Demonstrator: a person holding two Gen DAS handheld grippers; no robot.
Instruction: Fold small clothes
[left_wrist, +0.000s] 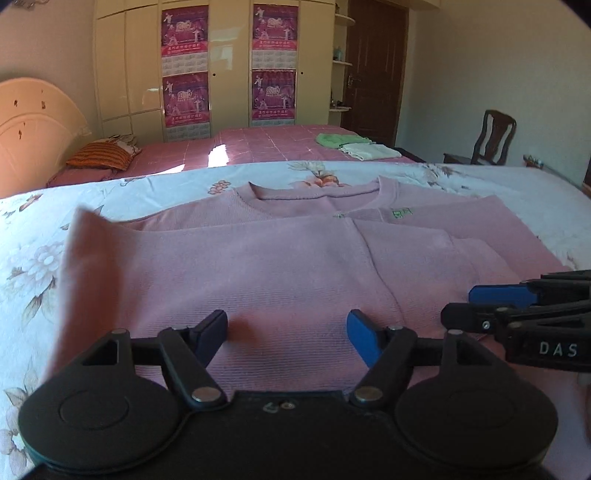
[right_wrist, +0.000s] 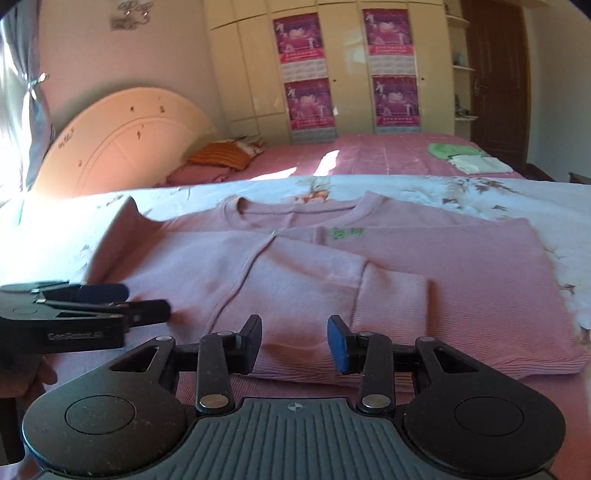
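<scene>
Across our floral white bedsheet (left_wrist: 33, 266), the pink ribbed knit sweater (left_wrist: 295, 266) lies collar-away; left gripper (left_wrist: 287, 332) and right gripper (right_wrist: 294, 343), both spread, flank its near hem.

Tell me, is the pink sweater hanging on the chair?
No, the pink sweater lies spread on the floral bedsheet, far from the wooden chair.

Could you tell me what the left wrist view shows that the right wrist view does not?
Only the left wrist view shows the wooden chair against the far wall and the left gripper seen from behind, open over the hem.

Only the right wrist view shows the curtain at the bright window, the wall ornament, and the right gripper from behind, open.

Both show the pink sweater with sleeves folded in on the floral sheet, the green cloth, the orange pillow and the wardrobe posters.
</scene>
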